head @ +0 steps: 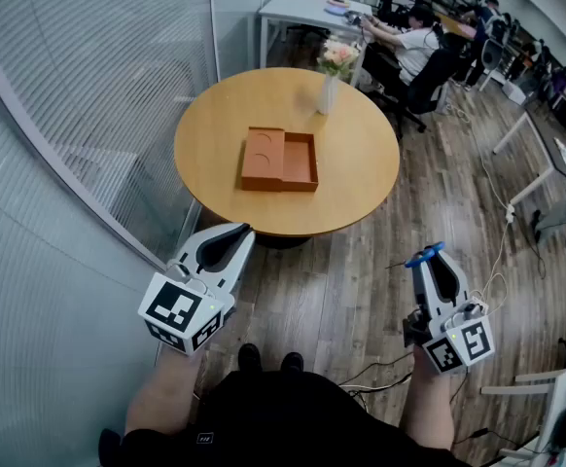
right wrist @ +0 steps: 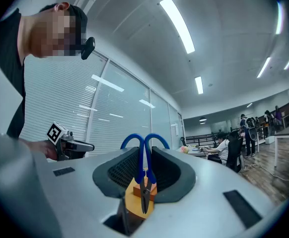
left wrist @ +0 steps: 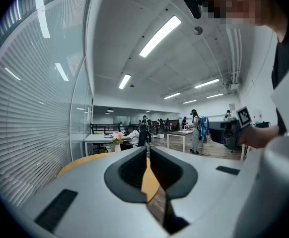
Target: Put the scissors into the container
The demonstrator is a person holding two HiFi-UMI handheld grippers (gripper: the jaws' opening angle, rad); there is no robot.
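The blue-handled scissors (right wrist: 144, 155) are clamped in my right gripper (right wrist: 144, 150), loops up past the fingertips and blades pointing back toward the camera. In the head view that gripper (head: 429, 253) is low over the wood floor, right of the round table (head: 361, 178), with the blue handles (head: 425, 255) at its tip. The orange-brown container (head: 281, 160) lies open near the table's middle, and a bit of it (right wrist: 132, 186) shows between the right jaws. My left gripper (head: 247, 230) is shut on nothing by the table's near edge, its tips (left wrist: 148, 150) meeting.
A vase of flowers (head: 334, 71) stands at the table's far side. A glass wall with blinds (head: 88, 95) runs along the left. A white desk (head: 307, 10) and seated people (head: 414, 47) are behind the table. Cables (head: 502, 232) lie on the floor at right.
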